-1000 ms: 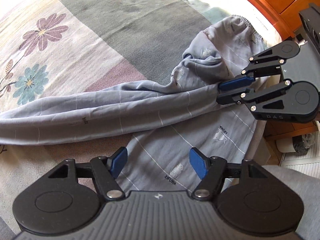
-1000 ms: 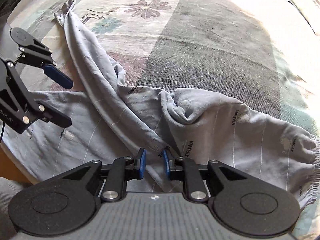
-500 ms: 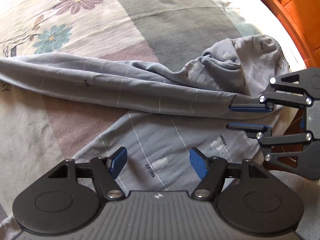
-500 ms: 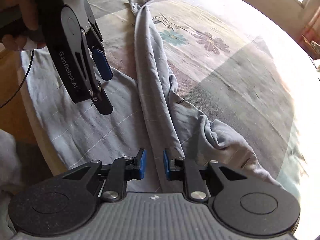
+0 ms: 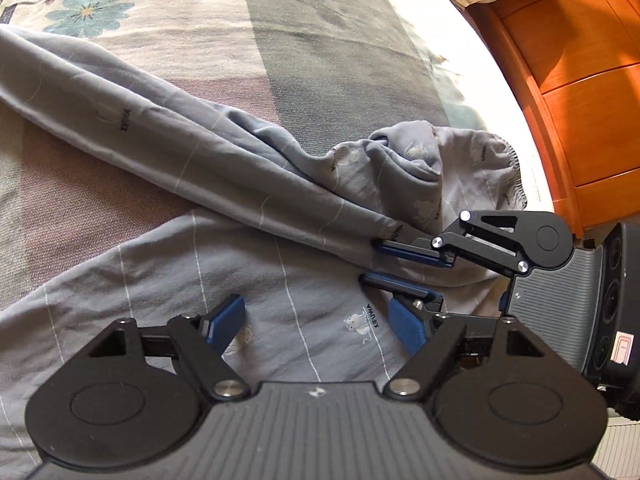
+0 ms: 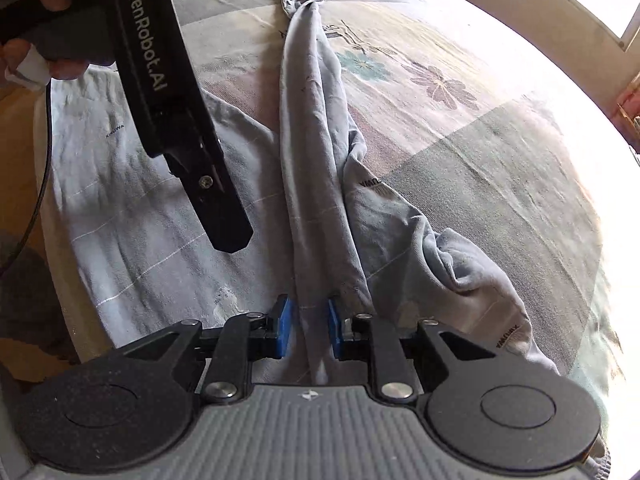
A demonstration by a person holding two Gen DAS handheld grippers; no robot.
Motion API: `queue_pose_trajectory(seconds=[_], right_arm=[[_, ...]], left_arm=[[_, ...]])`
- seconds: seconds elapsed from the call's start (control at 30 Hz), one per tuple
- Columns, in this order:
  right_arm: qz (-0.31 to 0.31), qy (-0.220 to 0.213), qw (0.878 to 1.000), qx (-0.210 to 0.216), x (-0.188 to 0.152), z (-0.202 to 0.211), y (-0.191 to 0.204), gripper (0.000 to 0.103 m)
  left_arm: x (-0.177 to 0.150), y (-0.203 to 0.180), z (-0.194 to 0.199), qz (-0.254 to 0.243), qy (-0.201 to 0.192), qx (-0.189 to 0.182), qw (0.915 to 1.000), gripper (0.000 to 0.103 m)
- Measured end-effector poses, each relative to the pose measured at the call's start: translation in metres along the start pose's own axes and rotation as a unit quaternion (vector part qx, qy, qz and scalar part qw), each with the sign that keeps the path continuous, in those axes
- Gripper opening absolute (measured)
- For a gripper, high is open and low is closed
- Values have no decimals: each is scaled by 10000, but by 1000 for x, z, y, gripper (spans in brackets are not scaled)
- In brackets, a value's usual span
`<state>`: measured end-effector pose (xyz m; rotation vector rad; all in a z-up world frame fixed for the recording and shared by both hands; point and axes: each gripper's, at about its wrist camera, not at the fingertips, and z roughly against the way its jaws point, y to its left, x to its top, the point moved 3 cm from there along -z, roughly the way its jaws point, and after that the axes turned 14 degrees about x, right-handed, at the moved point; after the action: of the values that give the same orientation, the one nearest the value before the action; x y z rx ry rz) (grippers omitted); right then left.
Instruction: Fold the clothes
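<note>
Nearest, the left gripper (image 5: pixel 316 320) hangs with its blue pads spread wide over the flat leg of the grey trousers (image 5: pixel 248 280), gripping nothing. Just beyond to its right, the right gripper (image 5: pixel 370 261) has its fingers parted a little, a bunched strip of the other trouser leg (image 6: pixel 316 184) running between them; I cannot tell whether they pinch it. That leg stretches away in a long twisted rope across the flowered bedspread (image 5: pixel 180 44). At the far right stands an orange wooden cabinet (image 5: pixel 576 80).
</note>
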<state>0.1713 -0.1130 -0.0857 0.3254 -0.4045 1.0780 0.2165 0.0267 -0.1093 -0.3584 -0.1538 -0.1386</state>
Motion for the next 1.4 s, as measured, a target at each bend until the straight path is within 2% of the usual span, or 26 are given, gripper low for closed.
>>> queue_pose_trajectory(seconds=[0.1, 0.2, 0.27, 0.37, 0.4, 0.53, 0.73, 0.93, 1.07, 1.1, 1.17, 1.2, 1.3, 1.33, 1.4], right_arm=[[-52, -17, 9999, -92, -1, -1, 2, 24], [-18, -22, 9999, -165, -1, -2, 4, 24], [38, -38, 9997, -246, -1, -1, 7, 23], [170, -90, 9990, -400, 1, 1, 13, 21], [255, -138, 9987, -427, 2, 2, 18, 21], [511, -184, 9977, -410, 10, -5, 32, 21], [760, -235, 9934, -829, 22, -12, 34, 21], [1059, -104, 9902, -903, 20, -23, 32, 21], [1104, -223, 9892, -940, 16, -25, 34, 11], [1118, -262, 9887, -965, 15, -25, 35, 11], [1147, -338, 9876, -1016, 12, -25, 36, 11], [1161, -377, 9870, -1042, 11, -26, 37, 11], [1204, -491, 9852, -1118, 7, -26, 39, 11], [1258, -532, 9834, -1191, 5, -27, 42, 11], [1451, -618, 9769, -1446, -3, -28, 52, 11]], left_arm=[[-2, 0, 3, -94, -72, -109, 9999, 83], [-3, -4, 13, -220, -314, 28, 9993, 83], [-5, -5, 20, -539, -585, 333, 9963, 83], [-9, -7, 24, -1065, -817, 1023, 9857, 83], [-10, -7, 25, -1174, -849, 1139, 9829, 83], [-17, 3, 31, -1235, -792, 1326, 9803, 83], [-20, 10, 39, -1025, -827, 1264, 9832, 83], [-14, 8, 30, -632, -777, 808, 9917, 85], [-16, 14, 15, -305, -676, 566, 9956, 88], [-18, 17, 13, -166, -760, 488, 9958, 89], [-21, 19, 11, -49, -874, 272, 9958, 102], [-22, 20, 11, 7, -931, 167, 9955, 102], [-27, 14, 9, -203, -1176, 301, 9924, 102], [-29, 11, 9, -310, -1302, 382, 9903, 102], [-35, 10, 10, -188, -1544, 413, 9870, 102]])
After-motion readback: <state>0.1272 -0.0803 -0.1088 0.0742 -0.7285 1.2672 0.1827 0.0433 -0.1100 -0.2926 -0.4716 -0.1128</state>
